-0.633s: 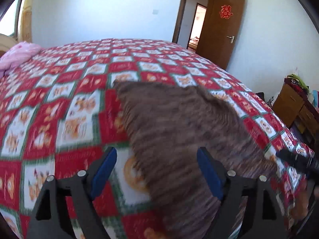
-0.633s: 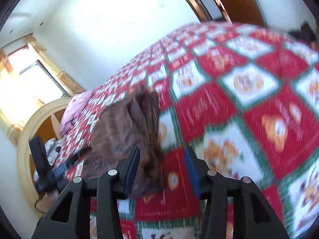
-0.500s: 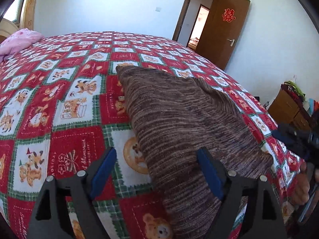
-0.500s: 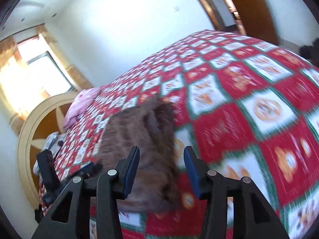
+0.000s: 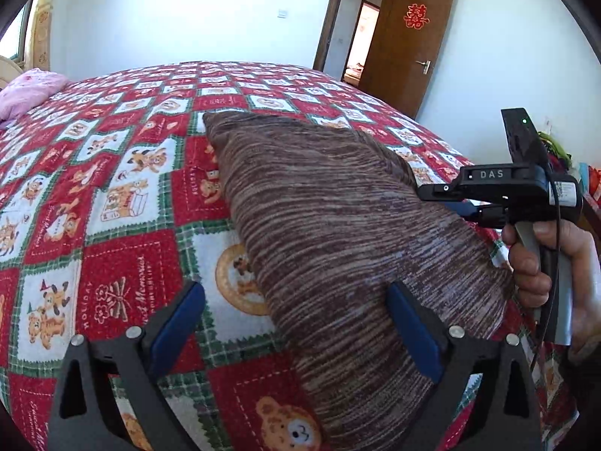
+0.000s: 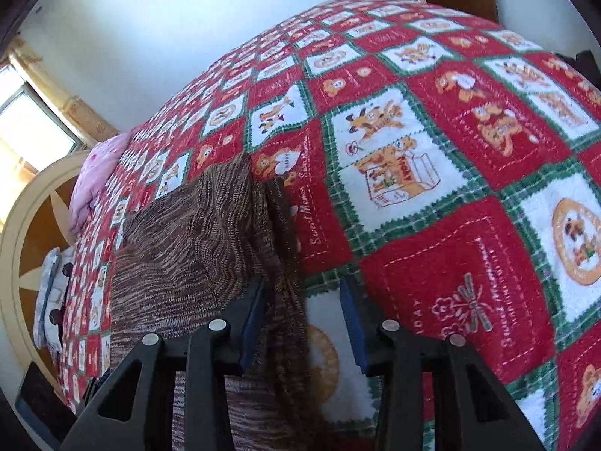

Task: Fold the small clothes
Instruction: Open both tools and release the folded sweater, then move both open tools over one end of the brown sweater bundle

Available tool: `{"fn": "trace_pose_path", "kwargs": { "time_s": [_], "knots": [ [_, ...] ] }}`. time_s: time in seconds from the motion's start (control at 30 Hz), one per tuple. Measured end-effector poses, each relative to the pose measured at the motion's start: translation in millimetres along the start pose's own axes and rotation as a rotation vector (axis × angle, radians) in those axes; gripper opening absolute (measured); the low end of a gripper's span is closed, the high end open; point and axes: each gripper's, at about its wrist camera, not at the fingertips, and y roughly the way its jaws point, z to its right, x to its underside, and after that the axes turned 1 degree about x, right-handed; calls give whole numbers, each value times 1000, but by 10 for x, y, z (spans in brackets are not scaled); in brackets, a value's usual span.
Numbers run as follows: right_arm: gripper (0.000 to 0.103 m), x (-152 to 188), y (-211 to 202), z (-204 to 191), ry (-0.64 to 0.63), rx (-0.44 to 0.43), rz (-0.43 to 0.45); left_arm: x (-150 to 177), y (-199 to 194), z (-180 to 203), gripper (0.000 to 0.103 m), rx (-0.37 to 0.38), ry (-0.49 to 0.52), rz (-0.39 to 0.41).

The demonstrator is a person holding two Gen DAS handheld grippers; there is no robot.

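A brown striped knit garment (image 5: pixel 338 225) lies flat on the bed, running from the near edge toward the middle. My left gripper (image 5: pixel 293 293) hovers over its near end, its jaws opening wide and gripping nothing; the cloth lies beneath them. My right gripper (image 6: pixel 302 285) is low at the garment's (image 6: pixel 188 248) far side edge, its jaws closing. A fold of the knit hangs between them against the left pad, while the right pad stands apart. The left wrist view shows a hand (image 5: pixel 537 263) holding the right gripper's handle.
The bed has a red, green and white patchwork bedspread (image 5: pixel 112 188) with bear pictures. A pink pillow (image 5: pixel 30 90) lies at the head end by the round headboard (image 6: pixel 22 225). An open wooden door (image 5: pixel 405 45) and a cluttered dresser (image 5: pixel 563 158) stand beyond the bed.
The right gripper has dropped to the garment's edge, so cloth now sits between its jaws. It and the hand have come into the left wrist view at the right.
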Motion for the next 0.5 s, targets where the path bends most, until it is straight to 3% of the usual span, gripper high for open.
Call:
{"fn": "trace_pose_path", "kwargs": {
  "time_s": [0.07,0.17,0.23,0.3,0.37,0.43,0.47,0.5],
  "knots": [
    [41,-6,-169,-76,-39,10,65,2,0,-14,102,17,-7,-2],
    [42,-49,-379,-350,-140,-88,127,4,15,-37,103,47,-19,-15],
    [42,-83,-368,-643,-228,-215,104,6,16,-41,103,48,-25,-18],
    [42,-115,-220,-826,-267,-316,21,15,11,-37,103,51,-25,-19],
    [42,-172,-10,-839,-233,-291,-27,27,16,-13,103,54,-14,-30],
    [42,-288,268,-629,-152,-162,-54,31,27,3,103,40,-2,-35],
    [41,-346,389,-496,-111,-143,-65,38,20,15,103,34,4,-34],
    [40,-382,409,-379,-68,-194,-52,46,14,29,103,28,9,-33]
  ]
}}
